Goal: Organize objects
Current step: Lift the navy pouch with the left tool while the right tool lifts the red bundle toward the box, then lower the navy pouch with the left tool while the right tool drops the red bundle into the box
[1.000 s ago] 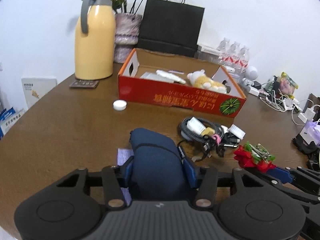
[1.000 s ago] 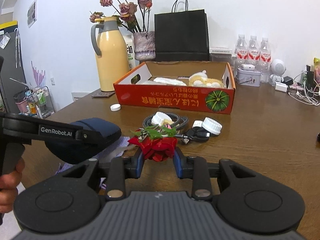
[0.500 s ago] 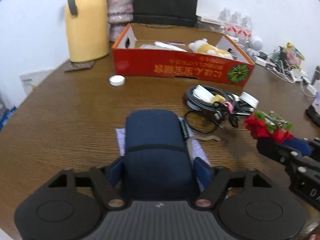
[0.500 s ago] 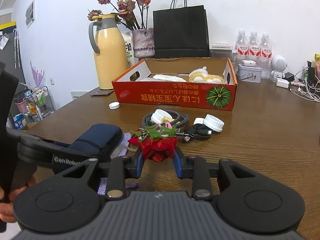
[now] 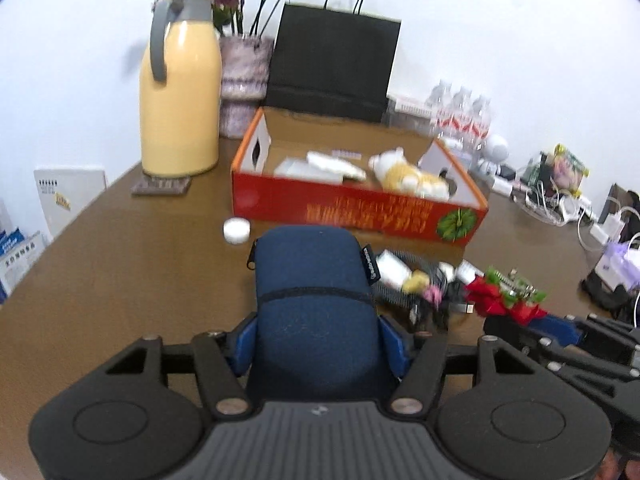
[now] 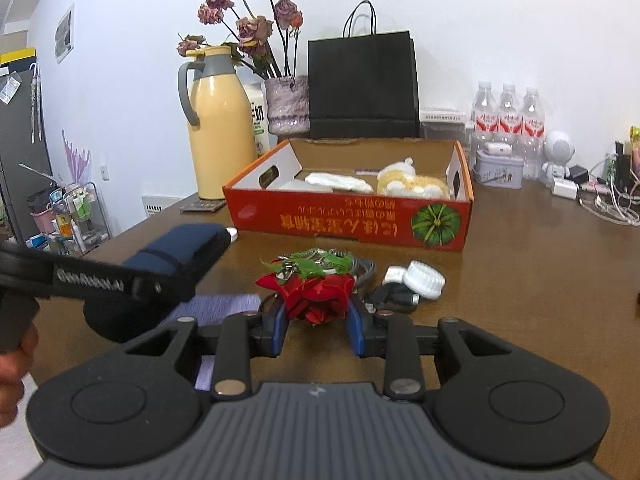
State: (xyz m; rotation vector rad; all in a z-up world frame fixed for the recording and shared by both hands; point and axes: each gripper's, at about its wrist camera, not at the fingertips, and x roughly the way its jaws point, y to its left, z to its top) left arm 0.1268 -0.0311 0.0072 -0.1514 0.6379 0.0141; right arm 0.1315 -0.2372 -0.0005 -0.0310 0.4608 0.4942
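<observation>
The left gripper (image 5: 318, 338) has a navy pouch (image 5: 312, 292) between its blue fingers (image 5: 244, 338); the pouch fills the gap from one finger to the other and juts forward past the tips, toward the red box (image 5: 356, 204). Its jaws are closing slightly, and the pads lie against the pouch's sides. In the right wrist view the pouch (image 6: 176, 252) hangs clear of the desk (image 6: 520, 264), above a purple cloth (image 6: 224, 304). The right gripper (image 6: 318, 330) clamps a red flower (image 6: 316, 296) with green leaves; the bloom sits right between the fingertips and rises just ahead of them, with both pads pressed to it. Beyond the flower, a cable coil (image 5: 404, 280) and white caps (image 6: 424, 278) lie on the desk in front of the box, which holds a plush toy (image 6: 412, 184) and white packets (image 6: 338, 180). A yellow jug (image 6: 218, 128) stands to the box's left, and a black bag (image 6: 362, 84) stands behind the box.
</observation>
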